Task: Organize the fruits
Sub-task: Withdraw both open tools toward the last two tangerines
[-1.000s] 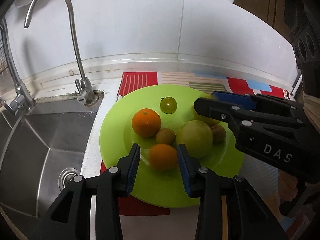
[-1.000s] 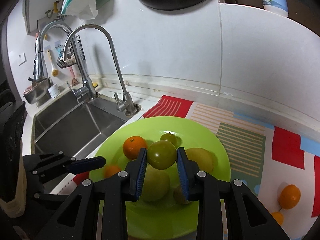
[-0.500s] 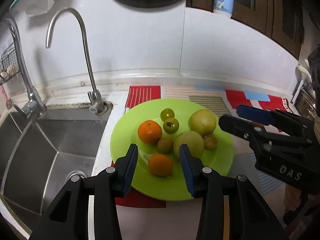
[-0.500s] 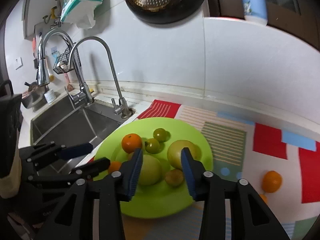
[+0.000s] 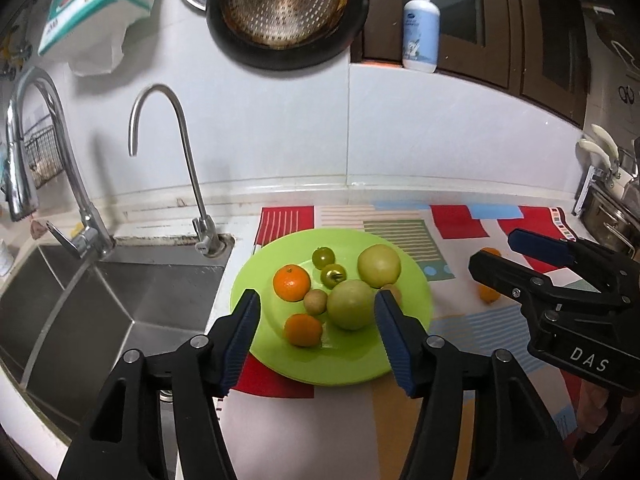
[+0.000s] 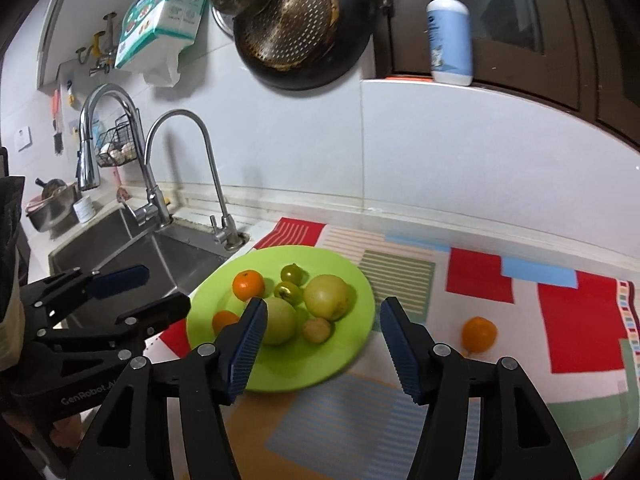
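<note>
Both tongs, left [image 5: 316, 328] and right [image 6: 322, 334], spread, empty, above green plate [image 6: 352, 356] holding 8 fruits. Loose tangerine [image 6: 479, 334] on desk mat: approach from above, pinch gently.

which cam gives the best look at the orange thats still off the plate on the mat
The right wrist view: the loose orange lies in full sight on the mat, right of the green plate. In the left wrist view the right gripper covers most of it, leaving only a sliver.
</note>
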The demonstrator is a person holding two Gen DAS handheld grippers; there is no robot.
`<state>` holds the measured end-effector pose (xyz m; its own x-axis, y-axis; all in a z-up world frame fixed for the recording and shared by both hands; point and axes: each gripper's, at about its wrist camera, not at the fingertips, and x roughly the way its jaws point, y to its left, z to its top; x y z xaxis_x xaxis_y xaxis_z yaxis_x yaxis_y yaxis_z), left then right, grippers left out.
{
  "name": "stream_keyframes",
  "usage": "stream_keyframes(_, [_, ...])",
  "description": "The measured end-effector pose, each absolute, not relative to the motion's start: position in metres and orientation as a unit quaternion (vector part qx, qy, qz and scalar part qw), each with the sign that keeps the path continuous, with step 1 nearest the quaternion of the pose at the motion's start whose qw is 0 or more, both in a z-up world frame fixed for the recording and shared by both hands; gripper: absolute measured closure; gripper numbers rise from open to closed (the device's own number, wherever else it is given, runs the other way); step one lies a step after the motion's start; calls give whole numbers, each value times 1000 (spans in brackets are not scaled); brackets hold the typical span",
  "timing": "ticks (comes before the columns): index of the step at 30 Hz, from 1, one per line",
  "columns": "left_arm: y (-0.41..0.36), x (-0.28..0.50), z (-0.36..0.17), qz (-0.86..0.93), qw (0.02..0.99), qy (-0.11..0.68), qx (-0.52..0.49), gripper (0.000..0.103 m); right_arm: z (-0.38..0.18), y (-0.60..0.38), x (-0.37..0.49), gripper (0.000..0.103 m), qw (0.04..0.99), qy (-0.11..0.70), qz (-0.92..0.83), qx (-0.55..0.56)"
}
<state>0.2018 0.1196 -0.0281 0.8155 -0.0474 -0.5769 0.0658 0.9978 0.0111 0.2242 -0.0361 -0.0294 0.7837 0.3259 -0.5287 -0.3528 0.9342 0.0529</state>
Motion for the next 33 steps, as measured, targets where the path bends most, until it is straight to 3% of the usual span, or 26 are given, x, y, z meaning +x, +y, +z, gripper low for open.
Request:
stream_keyframes(6, [106, 183, -18, -35, 956, 290, 20, 36, -21, -53, 202, 38, 950, 267, 163, -13])
stream_keyframes(19, [66, 153, 2, -49, 967, 249, 27, 19, -2, -95, 163, 38, 962, 240, 128, -8])
stream_keyframes(33, [11, 140, 10, -61, 972, 225, 38, 18, 5, -151, 154, 38, 966, 230, 119, -18])
